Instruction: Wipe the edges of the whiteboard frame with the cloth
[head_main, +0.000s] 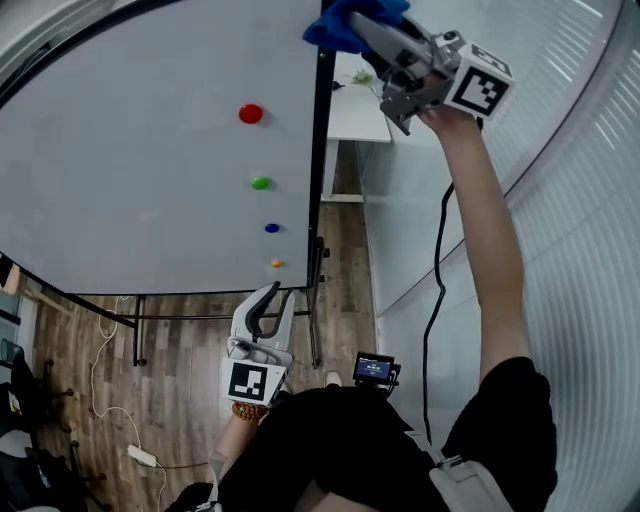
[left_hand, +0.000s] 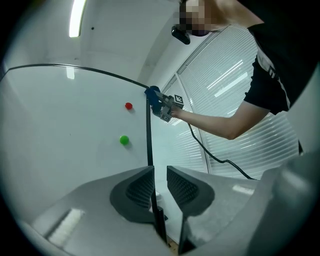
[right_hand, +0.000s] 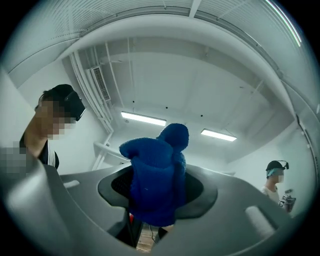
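The whiteboard (head_main: 130, 150) stands upright, its black frame edge (head_main: 320, 150) running down its right side. My right gripper (head_main: 357, 20) is raised at the board's top right corner and shut on a bunched blue cloth (head_main: 335, 28). The cloth (right_hand: 157, 175) fills the space between the pads in the right gripper view. From the left gripper view the cloth (left_hand: 152, 94) sits at the top of the frame edge (left_hand: 149, 135). My left gripper (head_main: 272, 300) is held low near the board's bottom right corner. Its jaws (left_hand: 160, 182) stand a little apart, holding nothing.
Red (head_main: 250, 113), green (head_main: 260, 183), blue (head_main: 272, 228) and orange (head_main: 277, 264) magnets stick to the board. The stand's legs (head_main: 315, 310) reach the wooden floor. A white desk (head_main: 355, 105) lies behind; a blind-covered glass wall (head_main: 580, 200) is at right. A power strip (head_main: 140, 455) lies on the floor.
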